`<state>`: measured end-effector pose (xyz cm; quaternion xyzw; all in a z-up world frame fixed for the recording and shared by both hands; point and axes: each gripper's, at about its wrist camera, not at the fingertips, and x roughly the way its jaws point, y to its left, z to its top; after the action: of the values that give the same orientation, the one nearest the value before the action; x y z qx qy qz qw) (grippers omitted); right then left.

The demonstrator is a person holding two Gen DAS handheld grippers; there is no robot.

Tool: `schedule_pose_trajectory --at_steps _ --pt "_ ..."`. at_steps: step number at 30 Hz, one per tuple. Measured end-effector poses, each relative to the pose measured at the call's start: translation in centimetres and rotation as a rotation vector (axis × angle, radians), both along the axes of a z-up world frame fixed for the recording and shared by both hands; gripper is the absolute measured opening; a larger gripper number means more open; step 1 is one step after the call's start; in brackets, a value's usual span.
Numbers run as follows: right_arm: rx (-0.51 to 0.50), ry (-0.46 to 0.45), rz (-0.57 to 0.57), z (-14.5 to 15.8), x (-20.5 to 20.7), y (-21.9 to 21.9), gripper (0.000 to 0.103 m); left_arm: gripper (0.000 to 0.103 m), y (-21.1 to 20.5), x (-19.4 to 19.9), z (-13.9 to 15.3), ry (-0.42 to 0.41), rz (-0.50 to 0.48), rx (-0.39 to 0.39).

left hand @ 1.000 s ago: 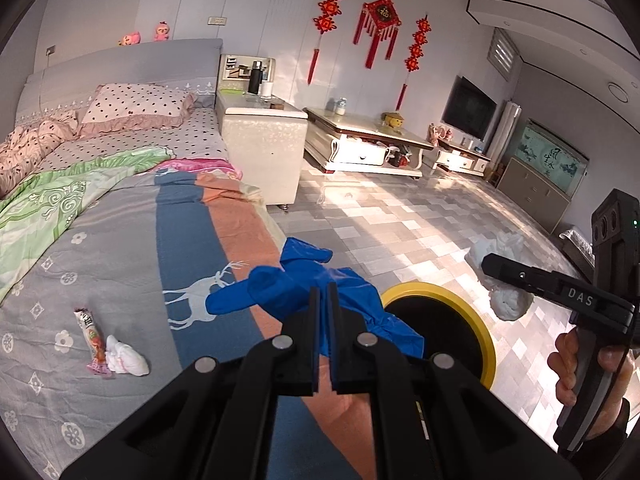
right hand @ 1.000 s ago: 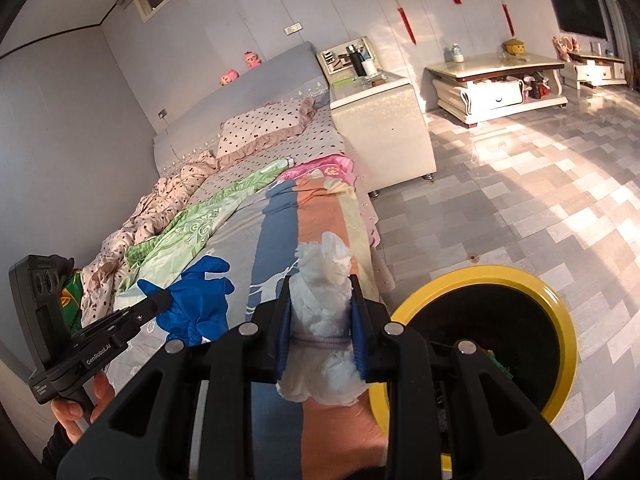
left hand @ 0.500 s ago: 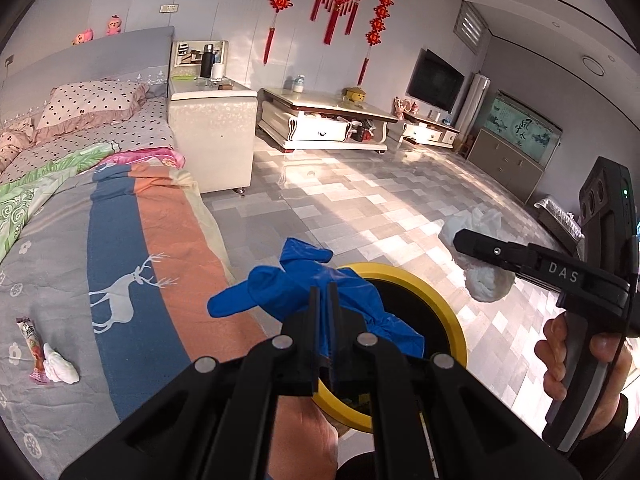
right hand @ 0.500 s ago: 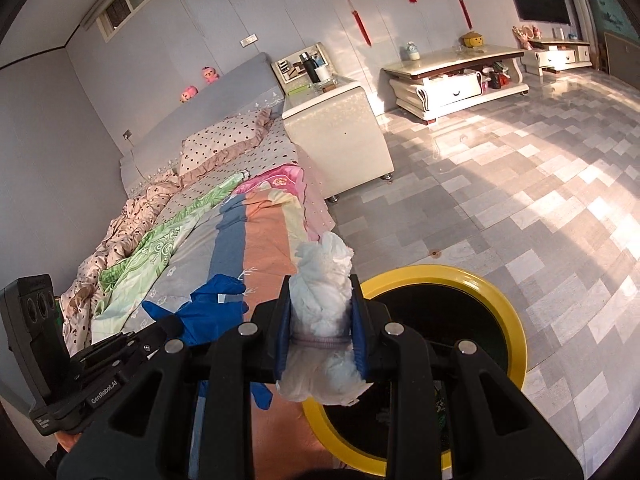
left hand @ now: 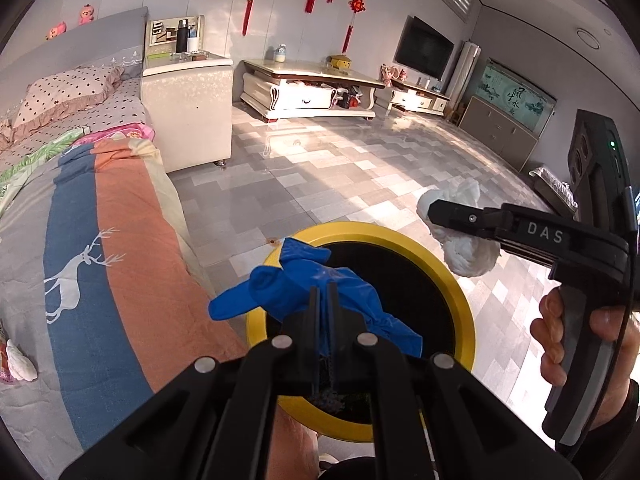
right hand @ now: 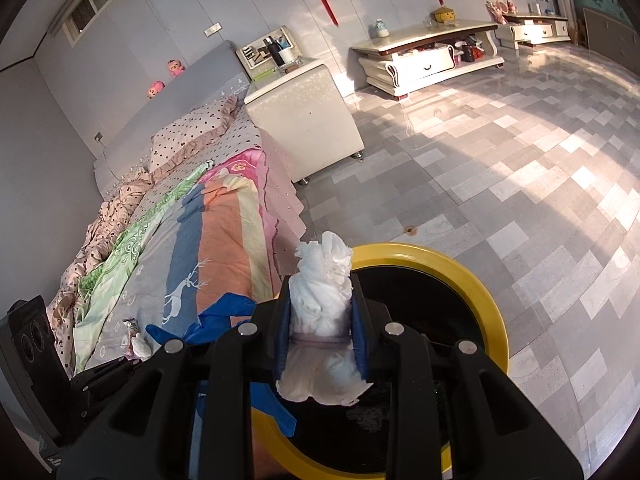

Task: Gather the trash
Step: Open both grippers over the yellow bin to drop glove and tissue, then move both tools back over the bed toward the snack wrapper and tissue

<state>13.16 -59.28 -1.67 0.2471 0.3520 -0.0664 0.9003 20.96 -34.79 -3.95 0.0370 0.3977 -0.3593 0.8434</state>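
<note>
Both grippers carry trash above the bin. Left gripper [left hand: 325, 292] has its jaws squeezed almost fully together on a blue glove [left hand: 304, 292]; the glove drapes out to both sides of the fingers and hangs over the left part of the yellow-rimmed bin [left hand: 460, 280]. Right gripper [right hand: 320, 320] has its jaws a little apart, clamped on a crumpled white tissue wad [right hand: 322, 312], which sticks out above and below the pads and sits over the left near part of the bin opening in the right wrist view. From the left wrist view the same wad shows to the right of the bin rim, pinched in the right gripper, with a hand [left hand: 568, 336] wrapped on that handle. Bin stands on the tiled floor [left hand: 340, 176], just beside the right edge of the bed [left hand: 100, 248], black inside. On the bedspread at the far left of the left view lie a small white scrap [left hand: 18, 364] and a wrapper, partly cut off by the frame edge. A white nightstand [left hand: 188, 108] stands farther back beside the bed.
</note>
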Motion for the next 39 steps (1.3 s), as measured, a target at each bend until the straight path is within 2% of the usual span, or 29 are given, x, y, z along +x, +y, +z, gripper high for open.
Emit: schedule_pose_trajectory --at_steps 8,10,12,21,24,28,39 --pt "-0.001 0.021 -0.044 -1.9 0.4 -2.1 0.028 0.006 -1.2 -0.2 -0.9 0.020 -0.022 0.006" --pt "-0.004 0.017 -0.060 -1.8 0.2 -2.5 0.029 0.015 -1.0 -0.1 -0.9 0.022 -0.020 0.006" --pt "-0.009 0.013 -0.079 -1.5 0.0 -2.7 0.034 0.032 -0.7 0.0 -0.9 0.023 -0.009 -0.002" --pt "0.004 -0.006 -0.134 -1.0 -1.4 -3.1 0.064 0.054 1.7 0.2 -0.4 0.018 0.038 -0.006" --pt "0.025 -0.013 -0.082 -1.1 -1.4 -2.3 0.067 0.056 3.1 0.5 -0.3 0.010 0.067 0.008" --pt "-0.029 -0.036 -0.018 -0.4 -1.1 0.1 0.070 0.059 5.7 1.3 -0.3 -0.006 0.120 0.032" --pt "-0.050 -0.058 0.165 1.3 1.8 8.6 0.073 0.059 15.9 4.4 -0.7 -0.007 0.318 0.073"
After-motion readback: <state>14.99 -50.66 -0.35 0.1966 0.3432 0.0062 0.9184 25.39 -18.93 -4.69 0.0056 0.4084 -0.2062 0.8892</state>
